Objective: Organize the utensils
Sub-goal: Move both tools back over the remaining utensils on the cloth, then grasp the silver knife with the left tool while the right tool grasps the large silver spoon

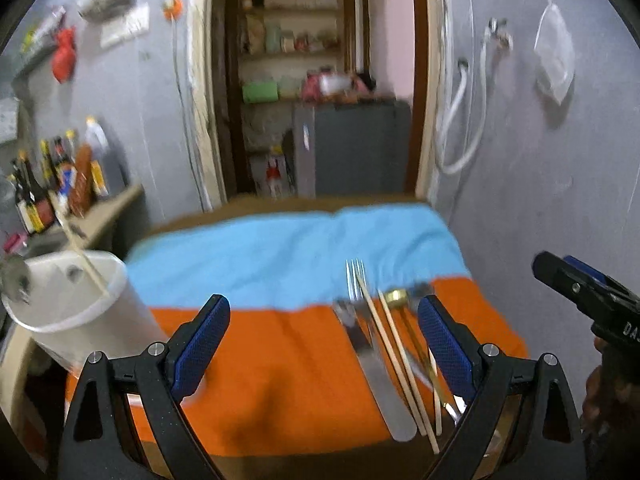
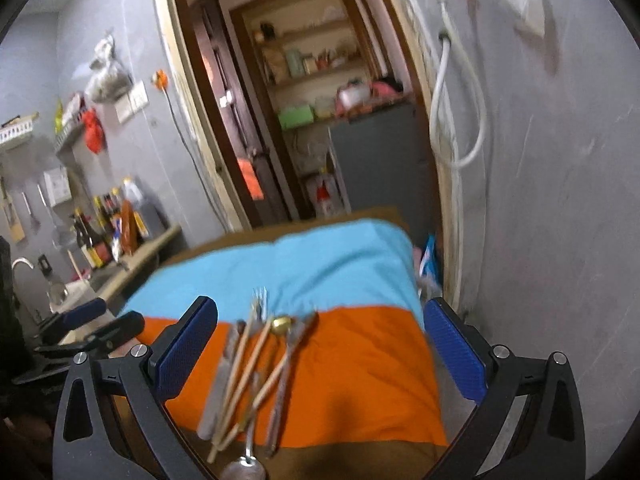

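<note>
A pile of utensils lies on the orange cloth (image 1: 280, 364): a fork (image 1: 355, 280), a flat steel knife (image 1: 380, 380), wooden chopsticks (image 1: 396, 356) and a gold spoon (image 1: 396, 296). The pile also shows in the right wrist view (image 2: 256, 364). A white cup (image 1: 80, 312) at the left holds one chopstick (image 1: 80, 256). My left gripper (image 1: 324, 344) is open and empty, above the cloth, with the pile by its right finger. My right gripper (image 2: 320, 352) is open and empty above the pile, and it shows at the right edge of the left wrist view (image 1: 580, 292).
The table has a blue cloth (image 1: 296, 256) on its far half. A counter with sauce bottles (image 1: 52, 184) stands at the left. A grey wall with a white hose (image 1: 460, 120) runs along the right. A doorway with shelves (image 1: 292, 48) lies behind the table.
</note>
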Demonstrator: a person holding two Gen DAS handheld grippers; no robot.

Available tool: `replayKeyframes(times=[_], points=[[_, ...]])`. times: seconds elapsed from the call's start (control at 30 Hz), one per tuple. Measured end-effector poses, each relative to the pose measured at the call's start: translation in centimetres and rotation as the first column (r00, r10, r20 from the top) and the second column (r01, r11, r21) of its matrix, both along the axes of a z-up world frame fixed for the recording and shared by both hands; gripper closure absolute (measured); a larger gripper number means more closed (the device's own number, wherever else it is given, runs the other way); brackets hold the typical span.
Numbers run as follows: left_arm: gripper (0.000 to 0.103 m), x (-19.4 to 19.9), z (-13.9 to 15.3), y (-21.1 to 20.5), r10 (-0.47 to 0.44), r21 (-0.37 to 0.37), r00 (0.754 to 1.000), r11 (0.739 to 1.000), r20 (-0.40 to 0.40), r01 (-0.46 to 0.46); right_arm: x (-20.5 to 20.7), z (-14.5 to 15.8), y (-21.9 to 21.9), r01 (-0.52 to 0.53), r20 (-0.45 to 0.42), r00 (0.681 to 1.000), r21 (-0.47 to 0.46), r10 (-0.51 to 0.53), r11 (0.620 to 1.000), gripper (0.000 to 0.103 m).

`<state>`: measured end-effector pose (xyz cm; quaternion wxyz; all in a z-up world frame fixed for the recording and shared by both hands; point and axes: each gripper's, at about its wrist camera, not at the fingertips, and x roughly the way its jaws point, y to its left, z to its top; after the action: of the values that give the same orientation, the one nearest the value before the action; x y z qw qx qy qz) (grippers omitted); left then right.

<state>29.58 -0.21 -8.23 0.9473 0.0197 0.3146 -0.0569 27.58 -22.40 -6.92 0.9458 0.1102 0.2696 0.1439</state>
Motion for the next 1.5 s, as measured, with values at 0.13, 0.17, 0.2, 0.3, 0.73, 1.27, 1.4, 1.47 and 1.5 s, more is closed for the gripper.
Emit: replayKeyframes(times=[0.13,0.17,0.2,0.3,0.73,1.27,1.4,1.47,1.5], points=[[0.012,2.0,-2.9,-0.4,-0.016,-0.018,0.991,1.000,-0.132,0.014,2.0,-2.1,0.3,-0.055,-0.105,0.993,0.005,0.055,0.998,0.018],[0.012,2.3,-3.4,-0.4,-0.018,-0.027,0.988,1.000,-0.152,0.014,2.3,-2.5,0.5,-0.069,-0.127,0.990,0.005,0.069,0.998,0.021],[0.014,2.6,-3.9,-0.4,-0.019,-0.035,0.986,0.999,-0.167,0.013,2.7,-3.0,0.7,-0.089,-0.151,0.985,0.006,0.089,0.996,0.025],[0.023,3.7,-5.1,-0.4,-0.030,-0.055,0.975,0.998,-0.219,0.019,3.2,-4.0,1.5,-0.144,-0.196,0.971,-0.010,0.139,0.990,0.033],[0.047,6.8,-8.2,-1.1,-0.059,-0.068,0.934,0.997,-0.352,0.038,3.9,-6.3,3.3,-0.222,-0.328,0.927,-0.081,0.184,0.972,0.064],[0.065,9.5,-7.9,-0.5,-0.052,-0.123,0.920,0.992,-0.388,0.004,4.7,-6.4,5.9,-0.200,-0.338,0.933,-0.206,0.122,0.958,0.065],[0.074,9.1,-7.5,-0.1,-0.063,-0.147,0.915,0.989,-0.399,0.004,4.7,-6.4,5.5,-0.174,-0.332,0.938,-0.210,0.097,0.962,0.075],[0.076,9.0,-7.5,-0.1,-0.063,-0.149,0.911,0.989,-0.407,0.002,4.9,-6.4,5.1,-0.152,-0.329,0.941,-0.201,0.080,0.968,0.078],[0.076,8.9,-7.4,-0.1,-0.061,-0.145,0.911,0.989,-0.409,0.001,4.9,-6.4,4.9,-0.144,-0.328,0.942,-0.196,0.073,0.970,0.079]])
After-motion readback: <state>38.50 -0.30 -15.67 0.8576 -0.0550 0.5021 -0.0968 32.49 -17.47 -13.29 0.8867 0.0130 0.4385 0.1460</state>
